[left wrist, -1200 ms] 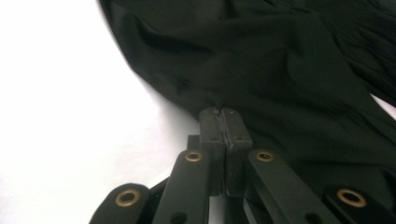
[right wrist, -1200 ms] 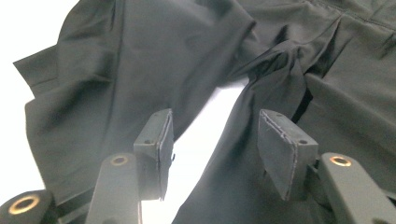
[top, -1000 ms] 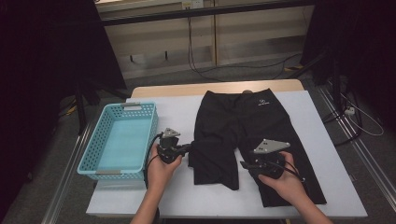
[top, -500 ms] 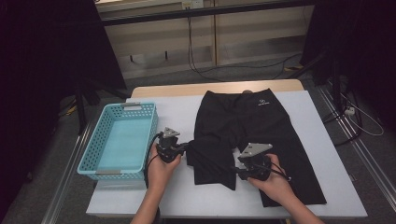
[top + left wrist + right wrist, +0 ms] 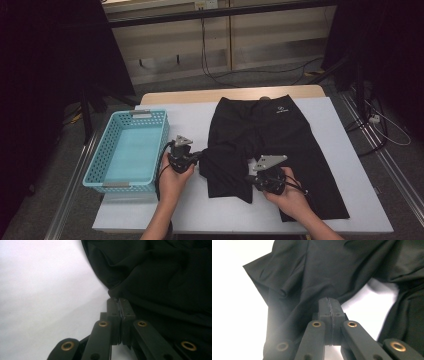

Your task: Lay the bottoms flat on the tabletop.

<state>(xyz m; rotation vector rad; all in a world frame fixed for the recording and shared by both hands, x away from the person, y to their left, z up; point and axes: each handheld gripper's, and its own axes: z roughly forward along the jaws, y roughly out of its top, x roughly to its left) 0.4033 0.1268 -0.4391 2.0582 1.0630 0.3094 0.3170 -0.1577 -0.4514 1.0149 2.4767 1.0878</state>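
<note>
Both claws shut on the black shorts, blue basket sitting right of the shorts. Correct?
One thing is off: the blue basket sits left of the black shorts, not right, as the high view shows. The rest holds: the left claw and the right claw are both shut on the shorts' fabric.

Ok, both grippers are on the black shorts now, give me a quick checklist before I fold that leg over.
1. Left gripper shut on the black shorts at the leg's edge: ok.
2. Right gripper, jaws just closed, pinching fabric: cannot tell, cloth lies right at the tips.
3. Waistband flat at the table's far side: ok.
4. Leg between the grippers smooth: not ok, it is bunched.
5. Blue basket apart from the shorts: ok.
</note>
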